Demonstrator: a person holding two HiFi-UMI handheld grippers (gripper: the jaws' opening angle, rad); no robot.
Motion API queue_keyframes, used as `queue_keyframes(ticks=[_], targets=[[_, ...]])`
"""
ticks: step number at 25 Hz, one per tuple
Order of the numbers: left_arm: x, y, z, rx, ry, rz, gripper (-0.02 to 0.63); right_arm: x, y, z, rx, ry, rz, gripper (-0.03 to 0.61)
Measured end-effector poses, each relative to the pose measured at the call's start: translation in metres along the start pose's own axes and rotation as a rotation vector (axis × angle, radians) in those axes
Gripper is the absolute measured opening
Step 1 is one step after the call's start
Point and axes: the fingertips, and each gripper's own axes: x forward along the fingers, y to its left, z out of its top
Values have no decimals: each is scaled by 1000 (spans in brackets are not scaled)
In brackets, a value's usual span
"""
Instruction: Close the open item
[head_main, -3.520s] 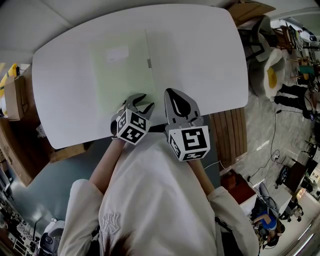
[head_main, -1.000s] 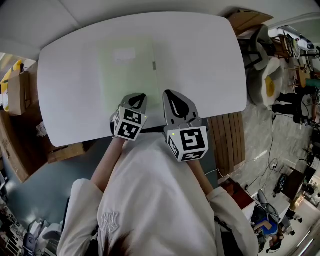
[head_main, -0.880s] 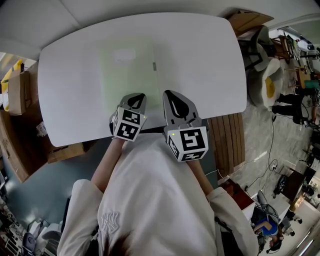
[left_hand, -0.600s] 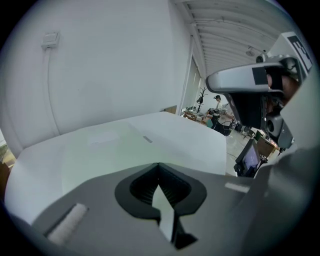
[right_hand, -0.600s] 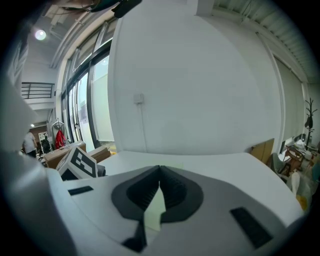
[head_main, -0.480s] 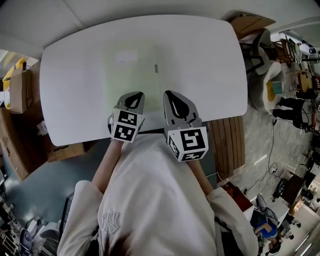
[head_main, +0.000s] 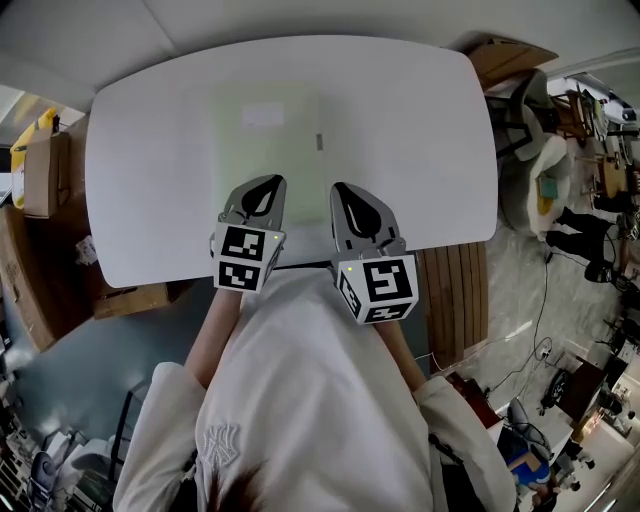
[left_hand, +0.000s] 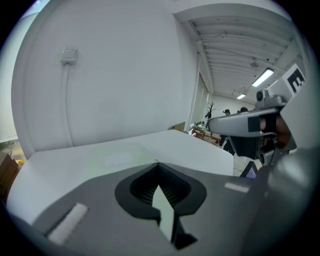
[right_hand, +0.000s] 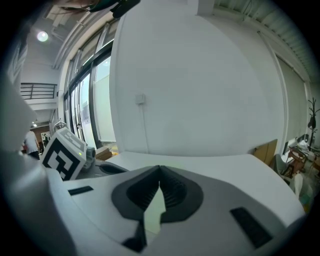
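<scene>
While the left tongs (head_main: 268, 184) and right tongs (head_main: 345, 190) are closed on nothing, a pale green folder (head_main: 265, 150) with a white label (head_main: 262, 116) lies flat mid-way across the white table (head_main: 420, 130); cardboard boxes (head_main: 42, 172) stand beside it.

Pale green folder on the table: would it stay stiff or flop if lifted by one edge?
Probably light: the pale green folder lies flat on the white table with almost no visible thickness. Lifted by one edge it would likely bend. Pushed, it should slide, not roll.
</scene>
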Motion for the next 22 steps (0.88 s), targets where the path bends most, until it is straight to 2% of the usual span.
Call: queue_keyframes(ticks=[10,22], targets=[[-31,13,34,-44,-137,56,8,4,8,4,-15,-10,27,9],[-89,30,74,-17,-321,163,8,9,23,12,-35,-22,66,9]])
